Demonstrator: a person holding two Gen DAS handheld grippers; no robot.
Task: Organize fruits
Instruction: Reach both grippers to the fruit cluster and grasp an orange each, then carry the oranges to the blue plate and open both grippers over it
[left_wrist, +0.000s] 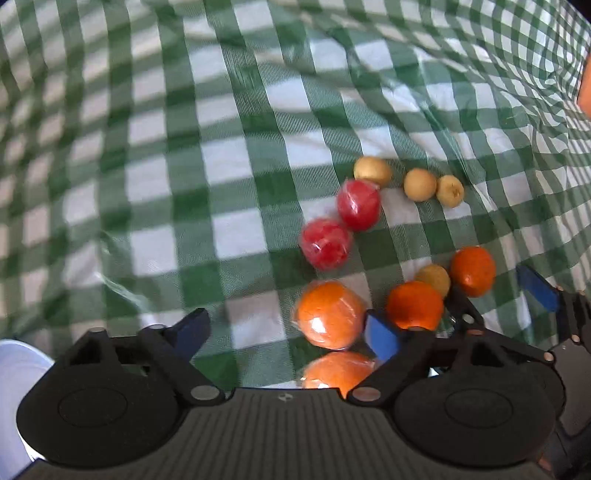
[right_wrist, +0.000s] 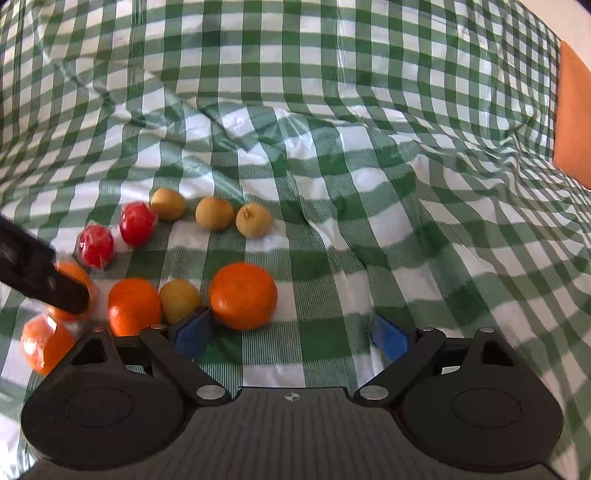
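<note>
Fruit lies on a green-and-white checked cloth (left_wrist: 229, 166): two red fruits in clear wrap (left_wrist: 358, 205), small yellow fruits (left_wrist: 419, 184) and several oranges. My left gripper (left_wrist: 286, 334) points steeply down and is open. A wrapped orange (left_wrist: 328, 314) sits between its fingers, close to the right blue pad (left_wrist: 382, 338), with another orange (left_wrist: 336, 371) below it. My right gripper (right_wrist: 291, 336) is open too. A bare orange (right_wrist: 243, 295) lies just ahead of its left pad (right_wrist: 194, 334). One yellow fruit (right_wrist: 179, 299) and an orange (right_wrist: 135, 304) lie to the left of it.
The cloth is creased and ridged behind the fruit (right_wrist: 221, 122). An orange surface (right_wrist: 572, 110) shows at the far right edge. A white object (left_wrist: 14, 373) sits at the lower left. The left gripper's black finger (right_wrist: 37, 275) overlaps the leftmost oranges in the right wrist view.
</note>
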